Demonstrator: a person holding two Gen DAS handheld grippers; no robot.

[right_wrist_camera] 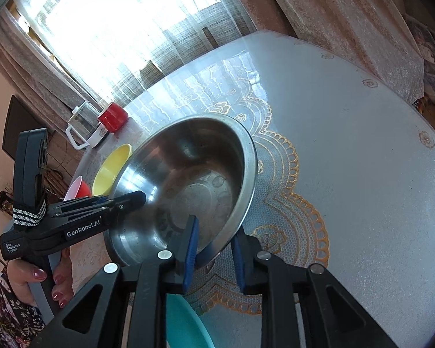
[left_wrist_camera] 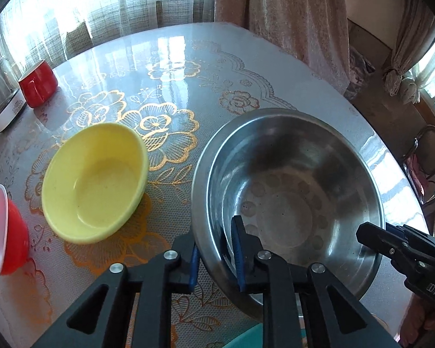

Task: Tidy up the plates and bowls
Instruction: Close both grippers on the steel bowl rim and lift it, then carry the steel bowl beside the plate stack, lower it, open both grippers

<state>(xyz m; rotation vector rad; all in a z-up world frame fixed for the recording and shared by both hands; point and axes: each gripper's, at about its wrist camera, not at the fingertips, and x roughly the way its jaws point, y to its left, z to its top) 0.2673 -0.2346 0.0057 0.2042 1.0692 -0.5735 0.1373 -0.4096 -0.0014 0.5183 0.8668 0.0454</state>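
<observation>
- Steel bowl: the landmark; it sits on the table, near my edge of it, and looks slightly tipped in the right wrist view.
- Left gripper: my fingers straddle the steel bowl's near-left rim, one pad inside the wall, the other outside. The gap looks narrow, but I cannot tell whether the pads are already pinching the metal.
- Right gripper: it straddles the steel bowl's near-right rim in the same way, one pad inside and one outside. The jaws stand partly apart and seem not to be clamped.
- Yellow bowl: left of the steel bowl, well apart from it, upright and empty.
- Red bowl: further left of the steel bowl, beyond the yellow one, lying tilted on its side.
- Teal dish: just on my side of the steel bowl, mostly hidden under my grippers.
- Red mug and glass jug: far left of the steel bowl, not part of the sorting.
- Step in hand, as I judge it: a two-handed grip on the steel bowl. I should seat both pads deep over the rim, close evenly, and lift level; thin polished metal may slip or swing if one side grips first.
</observation>
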